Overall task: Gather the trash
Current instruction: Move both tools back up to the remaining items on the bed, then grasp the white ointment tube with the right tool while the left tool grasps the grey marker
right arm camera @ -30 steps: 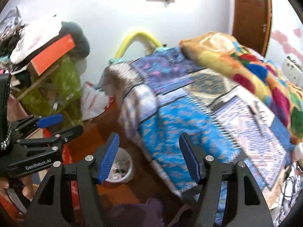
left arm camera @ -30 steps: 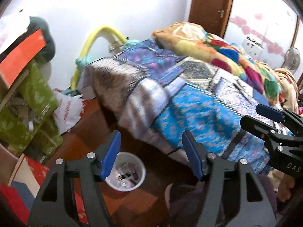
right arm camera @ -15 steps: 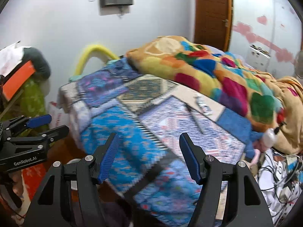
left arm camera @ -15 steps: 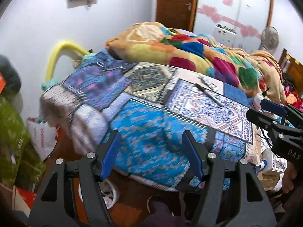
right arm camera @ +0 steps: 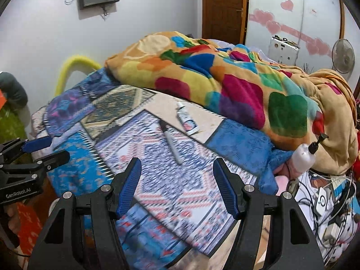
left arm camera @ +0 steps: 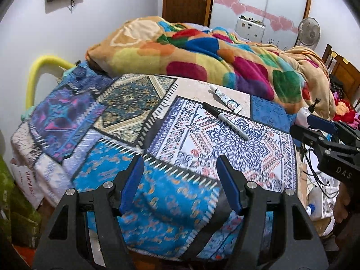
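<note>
A black marker pen (left arm camera: 226,120) and a small crumpled white tube (left arm camera: 225,98) lie near each other on the blue patchwork bedspread (left arm camera: 162,191). Behind them a bright multicoloured fleece blanket (left arm camera: 202,54) is heaped. The left gripper (left arm camera: 181,185) and right gripper (right arm camera: 177,185) hang spread and empty above the bed's near edge.

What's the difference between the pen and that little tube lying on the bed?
The marker is long, slim and black with a grey barrel; the tube is shorter, flatter and mostly white with a printed label. The marker lies on the patterned blue-and-white patch, the tube on the plain beige patch nearer the blanket. Both lie flat, untouched, at similar angles.
</note>
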Action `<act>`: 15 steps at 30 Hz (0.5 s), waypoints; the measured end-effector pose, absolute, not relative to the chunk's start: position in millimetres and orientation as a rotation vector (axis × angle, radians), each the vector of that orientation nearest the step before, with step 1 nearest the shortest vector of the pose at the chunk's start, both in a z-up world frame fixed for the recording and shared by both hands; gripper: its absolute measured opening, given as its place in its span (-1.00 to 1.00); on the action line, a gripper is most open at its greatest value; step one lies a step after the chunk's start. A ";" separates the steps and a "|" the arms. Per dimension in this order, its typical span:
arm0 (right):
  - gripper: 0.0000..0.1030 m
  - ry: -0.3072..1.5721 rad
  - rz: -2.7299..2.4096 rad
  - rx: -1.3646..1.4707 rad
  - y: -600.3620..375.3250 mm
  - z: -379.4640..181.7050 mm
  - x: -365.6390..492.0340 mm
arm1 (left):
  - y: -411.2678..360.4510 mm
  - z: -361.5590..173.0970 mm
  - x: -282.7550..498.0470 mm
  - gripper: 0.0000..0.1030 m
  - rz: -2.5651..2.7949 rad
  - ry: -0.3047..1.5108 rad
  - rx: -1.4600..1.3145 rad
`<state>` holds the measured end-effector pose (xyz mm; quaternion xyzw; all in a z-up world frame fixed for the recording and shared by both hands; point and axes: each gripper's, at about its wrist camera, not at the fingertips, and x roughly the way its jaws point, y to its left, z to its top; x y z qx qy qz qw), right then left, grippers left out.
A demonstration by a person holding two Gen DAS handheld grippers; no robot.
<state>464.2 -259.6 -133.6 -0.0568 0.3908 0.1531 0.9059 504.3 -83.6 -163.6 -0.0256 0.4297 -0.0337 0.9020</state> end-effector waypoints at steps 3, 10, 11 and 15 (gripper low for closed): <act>0.21 0.826 0.315 -0.118 -263.2 -143.6 489.3 | -86.7 -176.6 525.2 0.28 -0.072 0.906 -0.062; 0.21 0.928 0.347 -0.065 -260.2 -176.2 554.2 | -84.7 -210.1 573.9 0.28 -0.066 0.945 -0.084; 0.21 0.937 0.345 -0.070 -257.5 -182.8 565.5 | -83.7 -213.9 579.1 0.28 -0.069 0.950 -0.093; 0.21 0.965 0.360 -0.079 -246.6 -201.8 593.5 | -85.3 -228.7 598.2 0.28 -0.074 0.964 -0.104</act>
